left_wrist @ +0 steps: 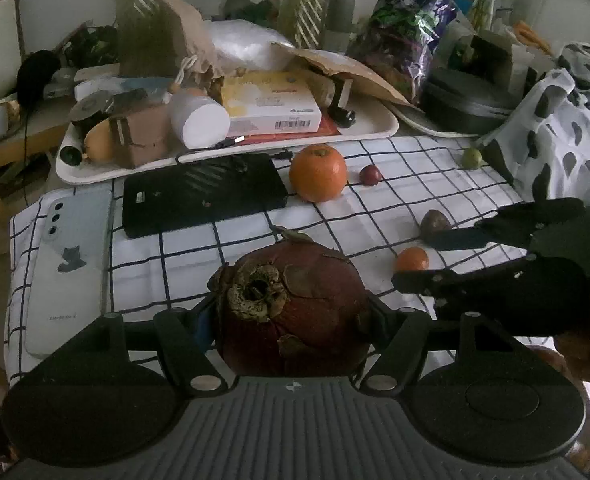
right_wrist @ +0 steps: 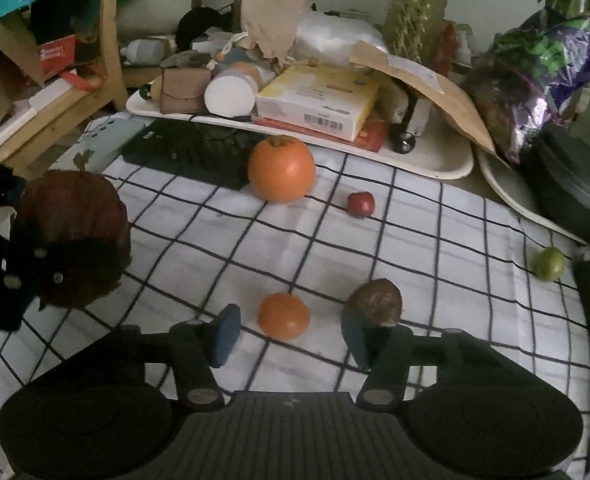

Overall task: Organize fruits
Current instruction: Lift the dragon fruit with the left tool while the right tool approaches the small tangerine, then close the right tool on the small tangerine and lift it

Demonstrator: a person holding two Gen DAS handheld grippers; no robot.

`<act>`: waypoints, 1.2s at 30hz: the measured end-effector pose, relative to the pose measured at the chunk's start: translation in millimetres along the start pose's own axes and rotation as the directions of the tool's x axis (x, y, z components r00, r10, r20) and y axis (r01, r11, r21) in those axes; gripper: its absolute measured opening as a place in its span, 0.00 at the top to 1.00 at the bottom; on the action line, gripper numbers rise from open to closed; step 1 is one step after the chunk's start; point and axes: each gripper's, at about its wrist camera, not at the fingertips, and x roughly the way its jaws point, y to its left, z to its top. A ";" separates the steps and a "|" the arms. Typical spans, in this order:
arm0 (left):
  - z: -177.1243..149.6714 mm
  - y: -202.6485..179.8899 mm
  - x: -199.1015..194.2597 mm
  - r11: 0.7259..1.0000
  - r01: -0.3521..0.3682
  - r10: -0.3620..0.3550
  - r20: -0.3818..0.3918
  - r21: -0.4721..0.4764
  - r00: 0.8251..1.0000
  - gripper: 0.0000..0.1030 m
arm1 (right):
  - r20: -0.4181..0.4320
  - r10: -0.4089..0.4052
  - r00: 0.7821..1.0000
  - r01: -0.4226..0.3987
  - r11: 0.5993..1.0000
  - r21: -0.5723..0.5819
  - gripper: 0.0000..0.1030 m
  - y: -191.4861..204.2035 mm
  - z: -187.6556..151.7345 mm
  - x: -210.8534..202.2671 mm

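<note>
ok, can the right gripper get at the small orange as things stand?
Probably yes. The right gripper is open, the small orange sits just ahead between its fingers, nothing in between. The brown fruit crowds one finger.

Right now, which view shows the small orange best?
The right wrist view: the small orange sits whole and close on the checked cloth, ahead of the open right gripper. In the left wrist view it is farther off, its lower edge cut by the right gripper's arm.
</note>
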 end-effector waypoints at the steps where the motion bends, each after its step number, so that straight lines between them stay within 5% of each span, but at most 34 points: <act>1: -0.3 0.7 0.1 1.000 0.001 -0.001 -0.001 0.001 1.000 0.34 | -0.008 -0.002 1.000 0.002 1.000 -0.007 0.57 0.9 0.6 2.8; 3: -1.1 1.6 0.2 1.000 0.001 -0.001 -0.003 0.003 1.000 0.34 | -0.026 0.007 1.000 -0.008 1.000 -0.015 0.72 2.4 0.5 7.0; 36: -15.5 -36.2 -48.3 0.997 0.077 -0.077 0.094 -0.001 0.993 0.34 | 0.127 0.044 0.991 -0.055 0.995 0.088 0.73 -0.4 -33.6 -86.0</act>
